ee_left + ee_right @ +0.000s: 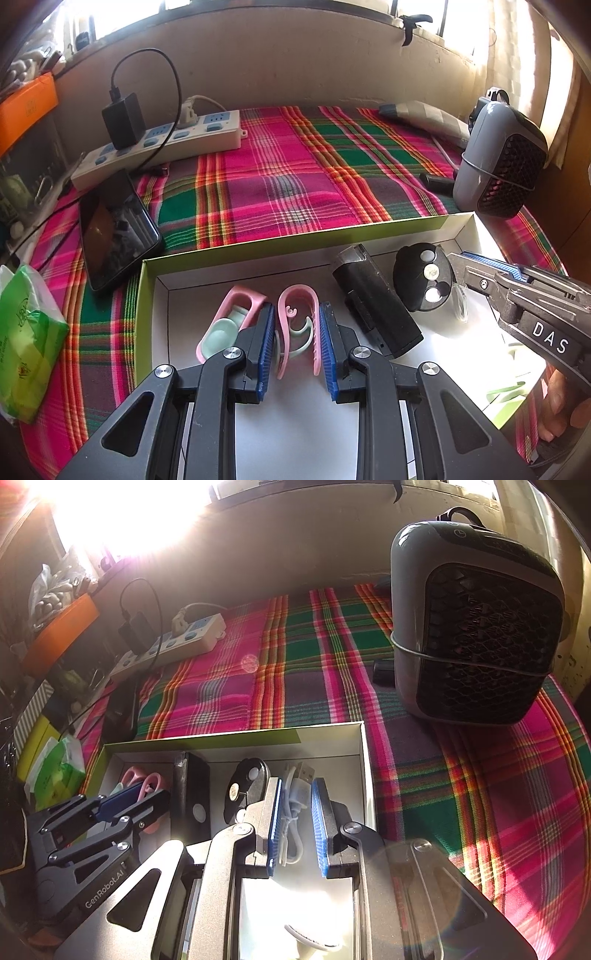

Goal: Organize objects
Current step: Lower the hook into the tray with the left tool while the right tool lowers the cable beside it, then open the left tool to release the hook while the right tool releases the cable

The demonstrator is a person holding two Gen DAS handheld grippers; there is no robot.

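Note:
A shallow box (295,240), white inside and green outside, lies on the plaid cloth. My left gripper (297,317) reaches into it, and its blue pads press on a pink clip (300,295) with a mint hook. A second pink and mint clip (229,321) rests just to its left. In the right wrist view my right gripper (295,794) is shut on a coiled white USB cable (304,775) at the box's (236,738) right end. Also in the box are a black rectangular device (376,306) and a round black device (424,280). Each view catches the other gripper: right gripper (476,266), left gripper (125,797).
Outside the box, a grey fan heater (476,627) stands at the back right. At the left lie a white power strip (162,147) with a black charger, a dark phone (114,229) and a green tissue pack (26,339). An orange box (26,107) sits far left.

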